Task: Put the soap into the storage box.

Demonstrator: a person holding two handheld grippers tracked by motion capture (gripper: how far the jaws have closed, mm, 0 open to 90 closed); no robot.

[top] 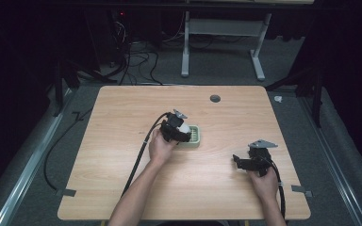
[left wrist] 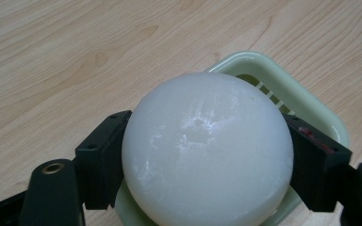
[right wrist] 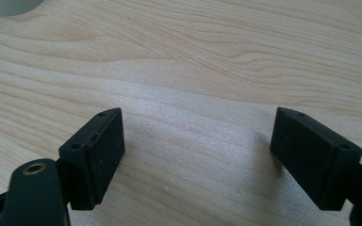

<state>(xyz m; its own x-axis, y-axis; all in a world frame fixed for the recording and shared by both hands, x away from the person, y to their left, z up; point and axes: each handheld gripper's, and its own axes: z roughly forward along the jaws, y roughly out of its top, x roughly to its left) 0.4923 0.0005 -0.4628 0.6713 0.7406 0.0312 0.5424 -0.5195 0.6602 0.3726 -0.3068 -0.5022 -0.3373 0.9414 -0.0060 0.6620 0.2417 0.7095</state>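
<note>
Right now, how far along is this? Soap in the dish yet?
Done: the left gripper has its jaws shut on the white round soap. In hand: the soap sits over the green dish, still clamped; I can't tell whether it rests on the dish. Likely left: release and pull back. The right gripper is open above bare table.
</note>
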